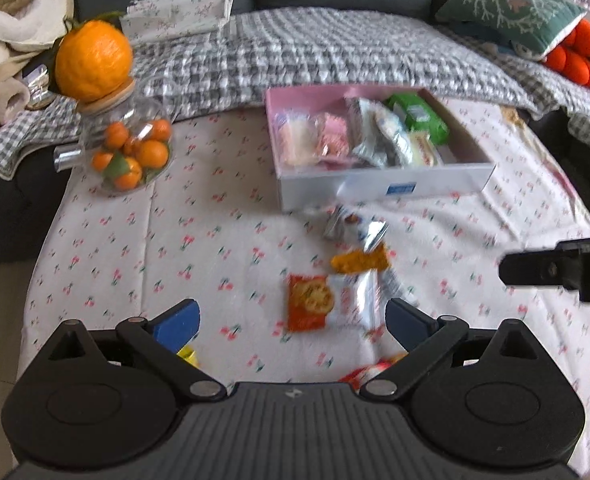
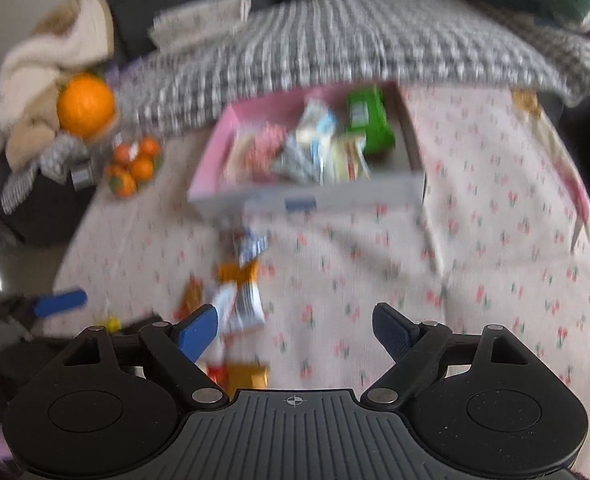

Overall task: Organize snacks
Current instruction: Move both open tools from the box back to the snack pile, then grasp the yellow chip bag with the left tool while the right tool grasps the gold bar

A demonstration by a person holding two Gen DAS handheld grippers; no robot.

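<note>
Both claws spread wide and empty: left gripper [image 1: 293, 318] poised over loose packets, right gripper [image 2: 295, 330] over bare cloth beside them. Spread beneath, cherry-print white tablecloth [image 1: 135, 248]. Farther back, pink-lined white cardboard box [image 1: 383, 188], already part filled with wrapped snacks. Just ahead of the left jaws, red-and-silver foil cracker packet [image 1: 329, 300]; beyond it, small orange packet [image 1: 359, 260]. Best handled by straddling the cracker packet across its narrow width, pinching gently, then lifting clear toward the box.
</note>
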